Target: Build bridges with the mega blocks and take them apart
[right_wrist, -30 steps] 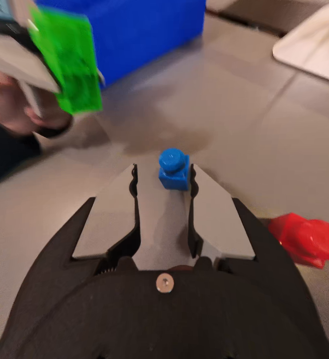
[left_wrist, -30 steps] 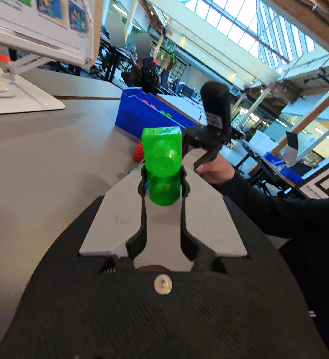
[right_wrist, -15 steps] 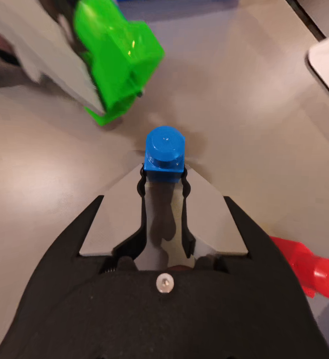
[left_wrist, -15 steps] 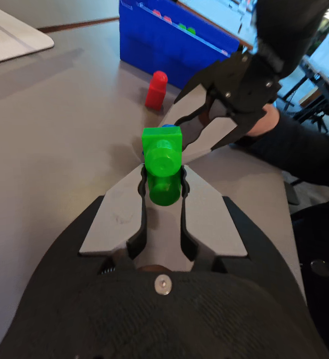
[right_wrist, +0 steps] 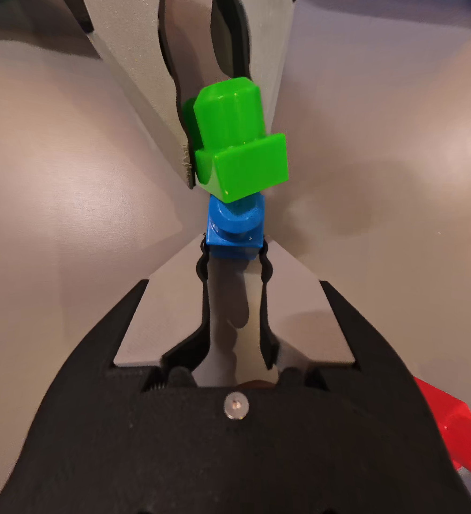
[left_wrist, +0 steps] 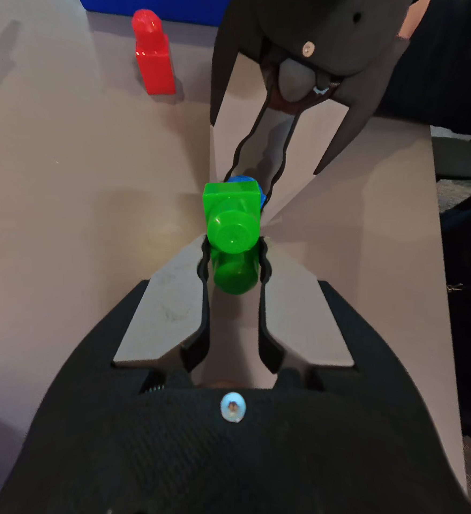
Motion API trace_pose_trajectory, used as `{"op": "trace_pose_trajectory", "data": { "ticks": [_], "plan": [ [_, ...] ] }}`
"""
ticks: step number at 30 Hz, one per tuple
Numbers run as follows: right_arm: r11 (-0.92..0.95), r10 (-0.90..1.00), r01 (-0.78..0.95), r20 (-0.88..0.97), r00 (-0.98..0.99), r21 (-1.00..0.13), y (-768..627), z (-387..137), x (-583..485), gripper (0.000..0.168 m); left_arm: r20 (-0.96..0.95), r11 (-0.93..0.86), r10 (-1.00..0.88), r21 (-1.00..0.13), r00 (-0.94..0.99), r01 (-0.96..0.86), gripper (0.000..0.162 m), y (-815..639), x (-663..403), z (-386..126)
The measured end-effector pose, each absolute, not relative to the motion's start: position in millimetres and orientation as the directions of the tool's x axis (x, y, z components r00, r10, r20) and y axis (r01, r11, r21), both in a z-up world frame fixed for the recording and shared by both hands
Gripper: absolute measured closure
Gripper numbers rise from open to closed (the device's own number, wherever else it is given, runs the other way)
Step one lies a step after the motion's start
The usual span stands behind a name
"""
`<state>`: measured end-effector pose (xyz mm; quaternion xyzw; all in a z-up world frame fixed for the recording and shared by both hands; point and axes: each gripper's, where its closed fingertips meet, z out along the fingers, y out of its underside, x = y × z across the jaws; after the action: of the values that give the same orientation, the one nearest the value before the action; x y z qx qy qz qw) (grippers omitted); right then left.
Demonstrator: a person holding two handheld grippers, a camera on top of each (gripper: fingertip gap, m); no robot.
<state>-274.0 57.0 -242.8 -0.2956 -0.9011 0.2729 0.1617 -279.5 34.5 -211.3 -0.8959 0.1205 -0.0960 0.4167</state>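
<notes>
Two grippers bring green block onto blue block

Two blocks meet over the grey tabletop. The left gripper has its fingers pinching the green block, whose base sits tilted against the stud of the blue block. The right gripper has its fingers pinching that blue block. A red block stands apart beside a blue bin.
</notes>
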Motion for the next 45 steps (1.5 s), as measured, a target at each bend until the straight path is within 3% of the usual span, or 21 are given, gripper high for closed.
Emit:
{"op": "trace_pose_trajectory", "data": {
  "ticks": [6,16,29,45],
  "plan": [
    [0.736,0.584,0.416,0.189,-0.79,-0.535,53,-247,-270,0.135,0.08,-0.683,-0.312,-0.712,0.947,-0.165,0.13,33,-277,-207],
    [0.684,0.603,0.43,0.125,-0.788,-0.589,48,-239,-269,0.135,0.062,-0.852,-0.338,-0.444,0.939,-0.277,0.13,21,-273,-214],
    [0.559,0.629,0.488,-0.041,-0.776,-0.671,54,-226,-266,0.135,0.227,-0.753,-0.24,-0.657,0.944,-0.033,0.129,37,-267,-209],
    [0.514,0.629,0.525,-0.118,-0.768,-0.679,62,-231,-267,0.131,0.14,-0.746,-0.147,-0.665,0.979,-0.017,0.13,27,-291,-195]
  ]
}}
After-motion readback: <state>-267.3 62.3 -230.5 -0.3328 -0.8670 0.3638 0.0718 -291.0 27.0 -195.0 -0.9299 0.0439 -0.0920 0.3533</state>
